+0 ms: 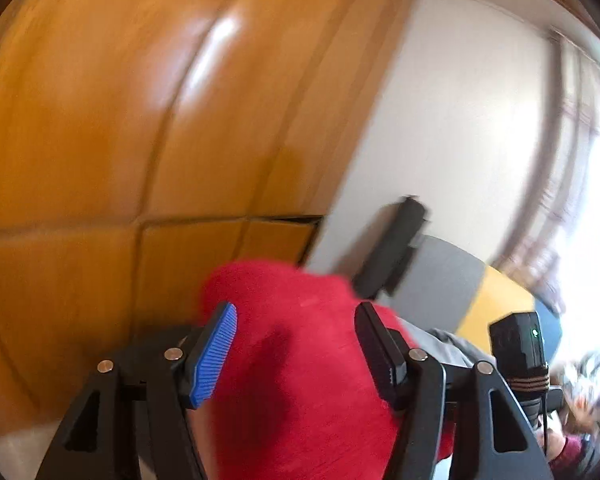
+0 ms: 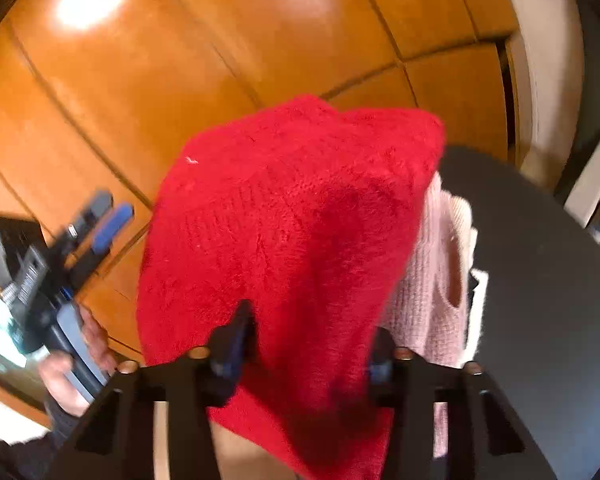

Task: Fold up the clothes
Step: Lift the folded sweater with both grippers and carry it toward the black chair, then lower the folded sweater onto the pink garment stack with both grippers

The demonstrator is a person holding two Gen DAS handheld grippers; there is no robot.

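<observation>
A fuzzy red knitted garment [image 2: 292, 240] hung bunched between the fingers of the right gripper [image 2: 300, 360], in front of glossy orange-brown wooden panelling [image 2: 220, 40]. A pale pink ribbed knit [image 2: 432, 280] lay just right of it, on a dark grey round surface [image 2: 540, 280]. The left gripper [image 2: 100, 224] stood off to the left, apart from the garment in that view

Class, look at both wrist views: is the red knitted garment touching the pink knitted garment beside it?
Touching. In the right wrist view the red knitted garment lies over the left edge of the pink knitted garment, with no gap showing between them.
</observation>
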